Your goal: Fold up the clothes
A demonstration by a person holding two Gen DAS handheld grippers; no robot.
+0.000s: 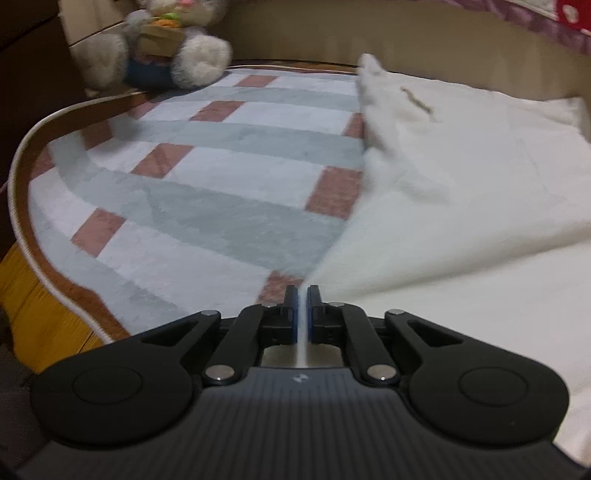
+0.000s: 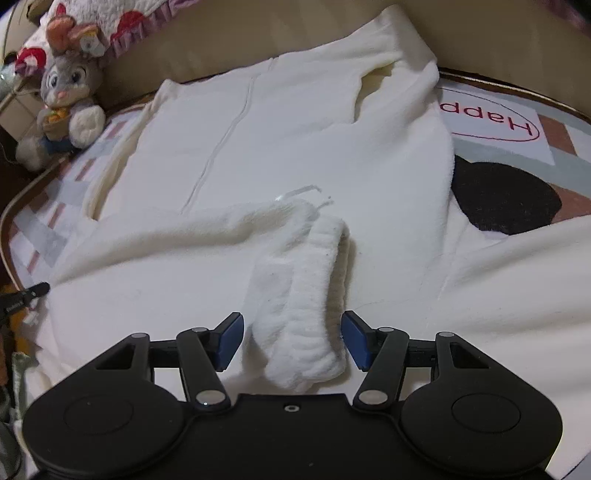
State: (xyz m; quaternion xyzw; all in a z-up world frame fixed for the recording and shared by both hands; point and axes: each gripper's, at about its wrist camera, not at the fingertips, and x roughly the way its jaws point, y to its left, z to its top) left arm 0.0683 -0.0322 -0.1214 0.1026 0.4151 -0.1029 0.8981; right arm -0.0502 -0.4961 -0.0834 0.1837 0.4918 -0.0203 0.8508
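A white fleece garment (image 2: 295,140) lies spread on a patterned rug (image 1: 207,192). In the left wrist view it fills the right side (image 1: 461,206). My left gripper (image 1: 303,299) is shut on a thin edge of the garment, which runs taut from the blue pads. My right gripper (image 2: 291,336) is open, its blue pads on either side of a ribbed sleeve cuff (image 2: 314,302) that lies folded over the garment's body. The left gripper's tip (image 2: 37,288) shows at the left edge of the right wrist view.
A grey plush rabbit (image 2: 66,92) sits at the rug's far left corner, also in the left wrist view (image 1: 166,40). A beige sofa base (image 1: 314,33) runs along the back. The rug's "Happy" print (image 2: 491,118) and a black patch (image 2: 506,199) lie right of the garment. Wooden floor (image 1: 33,295) shows at left.
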